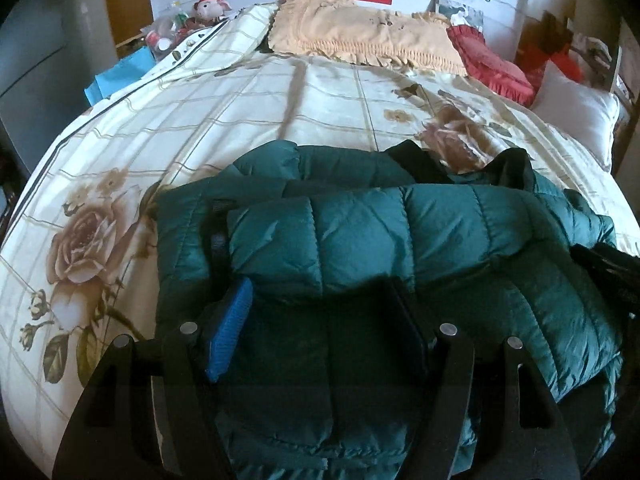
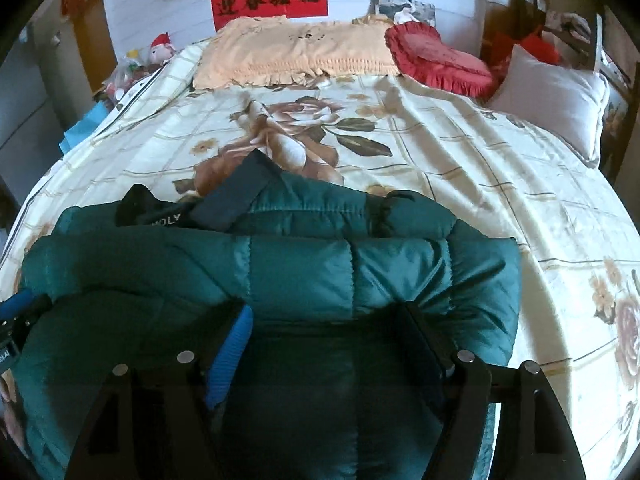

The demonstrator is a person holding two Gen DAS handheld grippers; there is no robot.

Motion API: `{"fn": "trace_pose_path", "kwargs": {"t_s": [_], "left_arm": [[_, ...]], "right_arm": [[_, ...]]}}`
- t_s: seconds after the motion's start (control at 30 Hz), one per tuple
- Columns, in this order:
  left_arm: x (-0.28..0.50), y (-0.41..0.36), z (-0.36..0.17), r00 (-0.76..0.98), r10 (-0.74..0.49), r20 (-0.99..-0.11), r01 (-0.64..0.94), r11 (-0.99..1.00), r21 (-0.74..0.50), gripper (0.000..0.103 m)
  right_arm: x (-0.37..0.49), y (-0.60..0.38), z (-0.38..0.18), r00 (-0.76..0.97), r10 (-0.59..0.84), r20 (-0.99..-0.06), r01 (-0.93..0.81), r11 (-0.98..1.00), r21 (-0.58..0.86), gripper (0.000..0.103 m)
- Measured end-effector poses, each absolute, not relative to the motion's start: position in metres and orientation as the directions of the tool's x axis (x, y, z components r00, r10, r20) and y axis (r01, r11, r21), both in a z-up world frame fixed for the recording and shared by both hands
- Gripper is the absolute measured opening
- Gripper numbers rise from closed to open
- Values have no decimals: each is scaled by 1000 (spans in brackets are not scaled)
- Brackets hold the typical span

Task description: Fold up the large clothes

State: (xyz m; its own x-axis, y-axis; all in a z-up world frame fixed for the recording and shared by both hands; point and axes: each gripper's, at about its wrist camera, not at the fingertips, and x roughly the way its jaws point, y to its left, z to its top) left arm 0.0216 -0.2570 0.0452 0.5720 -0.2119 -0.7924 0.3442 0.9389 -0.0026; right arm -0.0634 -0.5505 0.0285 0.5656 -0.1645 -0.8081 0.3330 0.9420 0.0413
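Both claws, left gripper [image 1: 316, 320] and right gripper [image 2: 328, 336], sit spread over the puffy teal quilted jacket [image 1: 360, 232], pinching nothing; I reckon that slick fold springs open on the near side.

Bed [image 2: 460, 168] under cream floral cover fills both views. Green padded jacket [image 2: 280, 272] lies folded at lower centre. At top: peach pillow [image 2: 296, 52], red cushion [image 2: 440, 60], white pillow [image 2: 556, 96] upper right.
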Motion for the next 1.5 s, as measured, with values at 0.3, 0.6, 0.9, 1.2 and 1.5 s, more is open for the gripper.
{"fn": "trace_pose_path", "kwargs": {"t_s": [0.3, 0.6, 0.9, 1.2, 1.5], "left_arm": [[18, -256, 42, 590, -226, -775, 343, 939, -13, 69], [12, -255, 40, 614, -227, -755, 349, 937, 1, 69], [10, -256, 39, 622, -222, -751, 345, 939, 8, 69], [8, -252, 41, 628, -227, -744, 342, 940, 2, 69], [-34, -226, 71, 642, -252, -724, 361, 933, -6, 69]], "right_arm": [[-148, -541, 74, 651, -119, -749, 314, 942, 122, 72], [-151, -541, 19, 572, -141, -808, 332, 941, 70, 71], [-172, -534, 65, 632, -142, -762, 360, 924, 126, 71], [-126, -505, 38, 574, -168, -802, 311, 950, 24, 71], [-156, -506, 66, 609, -128, -783, 289, 955, 69, 72]]}}
